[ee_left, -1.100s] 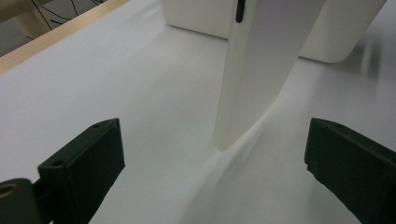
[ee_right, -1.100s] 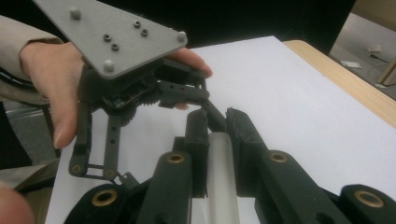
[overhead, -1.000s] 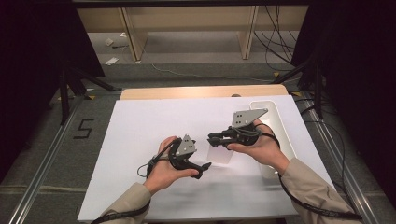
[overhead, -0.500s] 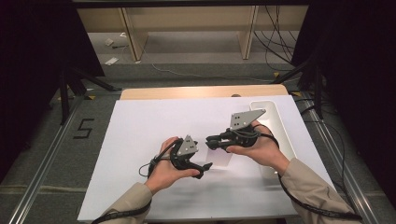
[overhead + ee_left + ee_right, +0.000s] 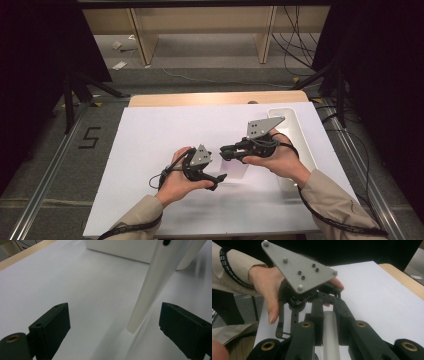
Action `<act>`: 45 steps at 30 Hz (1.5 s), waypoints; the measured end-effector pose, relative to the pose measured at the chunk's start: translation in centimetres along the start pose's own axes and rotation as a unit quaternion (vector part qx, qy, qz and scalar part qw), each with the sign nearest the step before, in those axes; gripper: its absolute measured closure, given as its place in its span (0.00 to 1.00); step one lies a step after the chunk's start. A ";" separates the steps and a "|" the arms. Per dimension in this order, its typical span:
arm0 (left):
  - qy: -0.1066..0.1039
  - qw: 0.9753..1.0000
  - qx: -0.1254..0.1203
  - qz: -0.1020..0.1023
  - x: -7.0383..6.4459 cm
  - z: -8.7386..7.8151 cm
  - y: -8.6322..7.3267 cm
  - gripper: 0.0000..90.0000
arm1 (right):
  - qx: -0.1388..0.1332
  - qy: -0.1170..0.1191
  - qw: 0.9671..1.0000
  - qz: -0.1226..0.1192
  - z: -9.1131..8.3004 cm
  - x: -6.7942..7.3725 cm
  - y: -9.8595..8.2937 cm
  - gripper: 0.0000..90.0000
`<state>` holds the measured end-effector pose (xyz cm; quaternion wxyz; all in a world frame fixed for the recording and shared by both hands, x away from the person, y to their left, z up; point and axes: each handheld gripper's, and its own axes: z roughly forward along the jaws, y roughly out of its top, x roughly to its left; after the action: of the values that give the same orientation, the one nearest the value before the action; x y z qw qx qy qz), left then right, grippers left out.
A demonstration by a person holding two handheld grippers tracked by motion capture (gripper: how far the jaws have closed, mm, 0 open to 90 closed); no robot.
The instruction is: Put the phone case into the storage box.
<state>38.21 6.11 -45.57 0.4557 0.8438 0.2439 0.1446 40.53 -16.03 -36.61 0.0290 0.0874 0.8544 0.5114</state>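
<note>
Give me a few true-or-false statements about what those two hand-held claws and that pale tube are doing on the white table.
1. The right gripper is shut on the white tube. True.
2. The left gripper has its fingers clamped on the tube. False: they stand wide apart, the tube's end between them untouched.
3. A white tray sits at the table's right side. True.
4. The table is covered in black cloth. False: its surface is white.
5. The tube lies in the tray. False: the right gripper holds it.
</note>
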 end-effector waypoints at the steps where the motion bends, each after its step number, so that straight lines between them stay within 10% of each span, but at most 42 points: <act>1: 0.000 1.000 0.000 0.000 0.0 0.0 0.0 0.11 | 0.000 0.001 1.000 0.000 0.0 0.0 0.0 0.89; 15: -0.038 0.999 -0.009 0.004 -0.3 0.5 0.0 0.29 | -0.001 0.009 1.000 0.005 0.1 0.0 -0.1 0.89; 38: -0.120 0.991 -0.021 0.049 -0.4 0.6 -0.1 0.76 | -0.015 0.025 1.000 0.008 0.0 -0.3 -0.2 0.89; 45: -0.130 0.990 -0.013 0.057 -0.3 0.3 0.0 0.89 | -0.020 0.030 0.999 0.008 0.0 -0.5 -0.3 0.73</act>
<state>38.14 5.72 -45.76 0.4859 0.8617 0.1324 0.0623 40.99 -16.22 -36.89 0.0014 0.0782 0.8439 0.5308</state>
